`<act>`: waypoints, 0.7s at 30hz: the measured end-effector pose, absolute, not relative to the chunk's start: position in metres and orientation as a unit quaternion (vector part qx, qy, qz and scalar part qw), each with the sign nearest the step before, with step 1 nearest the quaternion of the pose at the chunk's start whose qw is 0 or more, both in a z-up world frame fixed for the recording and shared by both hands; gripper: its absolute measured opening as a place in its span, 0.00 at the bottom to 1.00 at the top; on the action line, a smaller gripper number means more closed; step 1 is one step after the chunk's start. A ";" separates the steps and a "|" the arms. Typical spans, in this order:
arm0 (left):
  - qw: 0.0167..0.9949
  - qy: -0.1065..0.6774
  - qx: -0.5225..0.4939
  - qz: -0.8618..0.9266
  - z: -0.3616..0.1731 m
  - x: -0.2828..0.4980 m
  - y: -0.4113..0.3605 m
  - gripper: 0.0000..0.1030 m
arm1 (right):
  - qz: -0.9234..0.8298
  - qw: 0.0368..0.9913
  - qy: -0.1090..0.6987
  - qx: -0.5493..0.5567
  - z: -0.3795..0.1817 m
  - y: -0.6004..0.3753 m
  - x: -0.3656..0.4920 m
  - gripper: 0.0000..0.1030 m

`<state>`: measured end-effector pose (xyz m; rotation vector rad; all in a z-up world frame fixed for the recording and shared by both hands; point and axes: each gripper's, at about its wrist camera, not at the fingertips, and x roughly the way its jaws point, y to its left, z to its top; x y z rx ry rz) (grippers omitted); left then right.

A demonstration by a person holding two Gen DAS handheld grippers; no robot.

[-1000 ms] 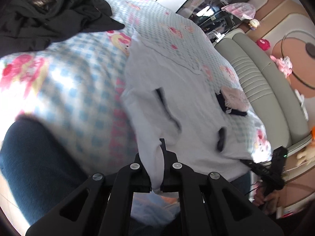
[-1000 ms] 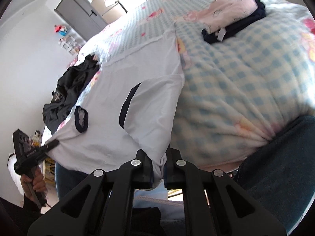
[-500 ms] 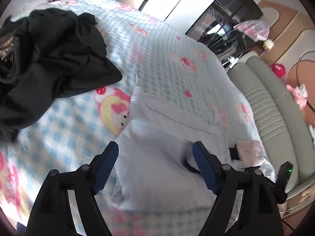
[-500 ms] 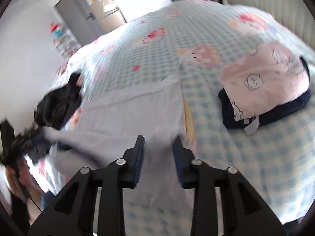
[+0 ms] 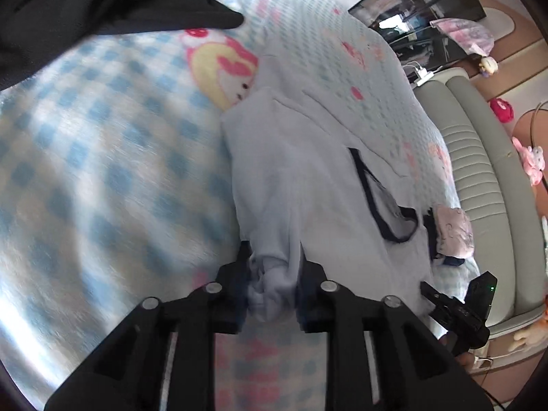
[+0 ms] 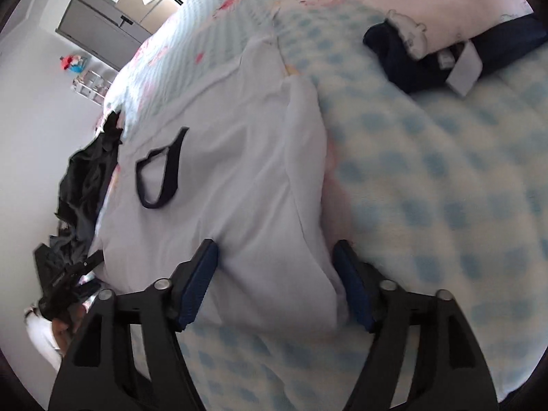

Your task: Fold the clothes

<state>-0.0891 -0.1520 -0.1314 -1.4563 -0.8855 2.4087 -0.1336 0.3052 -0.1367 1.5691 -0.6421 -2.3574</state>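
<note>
Pale garment lay on the checked bedspread, long axis running away from both my tongs. My left gripper was pinching a bunched near corner; my right gripper stood wide, straddling the other near corner, gripping nothing.

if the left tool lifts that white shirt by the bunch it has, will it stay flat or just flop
Likely flop: the white shirt is thin, and already wrinkles and gathers into a wad between the pads of the left tool. It probably weighs little, so it should lift easily and drape from that one point. The right tool stands open around the other corner, so that side would trail.
</note>
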 end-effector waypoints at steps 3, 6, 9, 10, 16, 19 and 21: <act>0.115 -0.280 -0.478 0.825 -0.109 -0.073 -0.148 0.18 | -0.815 0.132 -0.219 0.520 -0.118 0.308 -0.116 0.18; 0.133 -0.262 -0.478 0.828 -0.093 -0.051 -0.145 0.18 | -0.824 0.147 -0.218 0.502 -0.098 0.312 -0.096 0.14; 0.146 -0.251 -0.491 0.821 -0.088 -0.021 -0.144 0.18 | -0.823 0.154 -0.227 0.497 -0.084 0.323 -0.071 0.14; 0.150 -0.250 -0.497 0.817 -0.088 -0.010 -0.145 0.18 | -0.821 0.152 -0.232 0.498 -0.084 0.329 -0.059 0.14; 0.105 -0.250 -0.543 0.795 -0.117 0.033 -0.163 0.28 | -0.792 0.103 -0.225 0.559 -0.120 0.360 -0.012 0.19; 0.099 -0.297 -0.518 0.796 -0.112 0.044 -0.183 0.30 | -0.786 0.099 -0.243 0.560 -0.124 0.373 -0.001 0.24; 0.107 -0.299 -0.511 0.799 -0.110 0.047 -0.183 0.49 | -0.796 0.098 -0.228 0.552 -0.116 0.373 0.004 0.28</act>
